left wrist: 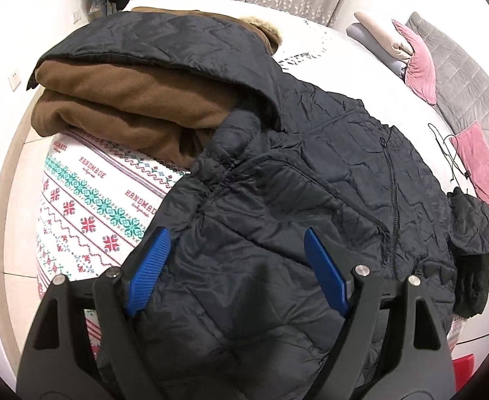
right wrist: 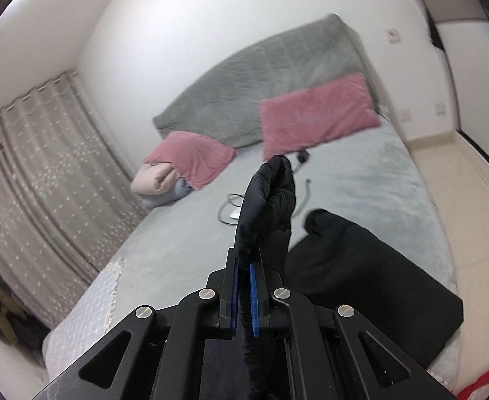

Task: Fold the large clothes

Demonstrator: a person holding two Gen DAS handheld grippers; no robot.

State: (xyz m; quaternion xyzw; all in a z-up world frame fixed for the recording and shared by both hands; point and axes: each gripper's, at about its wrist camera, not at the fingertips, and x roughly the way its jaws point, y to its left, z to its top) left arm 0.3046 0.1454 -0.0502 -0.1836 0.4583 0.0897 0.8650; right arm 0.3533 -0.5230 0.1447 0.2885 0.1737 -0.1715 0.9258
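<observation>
A large black quilted jacket (left wrist: pixel 311 180) lies spread over the bed, its zip running down the middle. Part of it drapes over a folded brown fleece coat (left wrist: pixel 111 100) with a fur-trimmed hood. My left gripper (left wrist: pixel 237 253) hovers just above the jacket's near part, jaws wide apart with only fabric below them. In the right wrist view my right gripper (right wrist: pixel 244 266) is shut on a fold of the black jacket (right wrist: pixel 267 200), which sticks up past the blue pads, lifted above the bed. More black fabric (right wrist: pixel 361 273) lies on the bed to the right.
A patterned white cover (left wrist: pixel 91 206) shows at the bed's left. Two pink pillows (right wrist: pixel 314 113) (right wrist: pixel 194 156) lean at a grey headboard (right wrist: pixel 261 76). Folded bedding (right wrist: pixel 154 180), a cable (right wrist: pixel 231 206) and a patterned curtain (right wrist: pixel 37 166) are nearby. A black garment (left wrist: pixel 474 276) hangs at the bed's right edge.
</observation>
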